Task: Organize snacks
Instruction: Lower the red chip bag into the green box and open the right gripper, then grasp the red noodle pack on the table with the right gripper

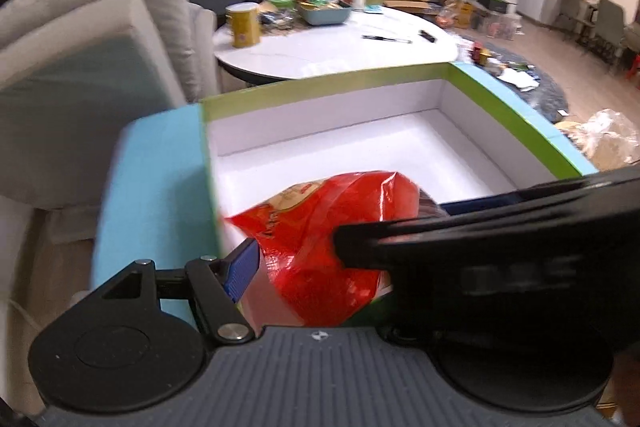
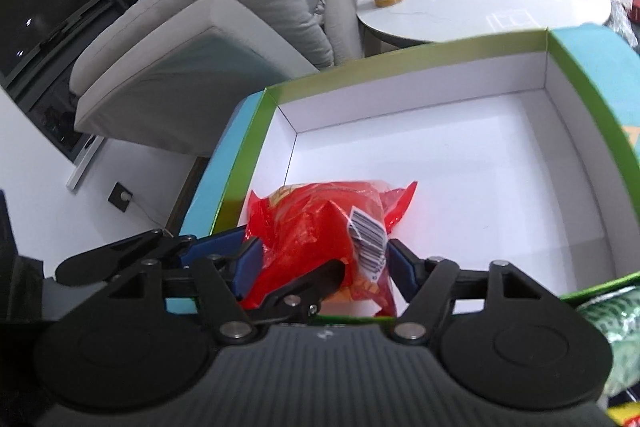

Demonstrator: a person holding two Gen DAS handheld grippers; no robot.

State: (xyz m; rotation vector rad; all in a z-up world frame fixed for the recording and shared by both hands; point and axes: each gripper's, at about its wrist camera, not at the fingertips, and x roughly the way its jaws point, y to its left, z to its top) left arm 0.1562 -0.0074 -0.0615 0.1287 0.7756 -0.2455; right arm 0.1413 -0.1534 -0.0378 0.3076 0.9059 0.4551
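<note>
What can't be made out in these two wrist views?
- Left wrist view: near part of the red snack bag is hidden by the other gripper's black body; motion blur smears its print.
- Right wrist view: whether the right gripper pads press the bag is unclear; the left gripper's black finger crosses in front.
- Box: near wall is hidden behind both gripper bodies.
- Green packet: cut off by the right edge, unreadable.

Both wrist views look down, close, into the box (image 1: 320,147).
</note>
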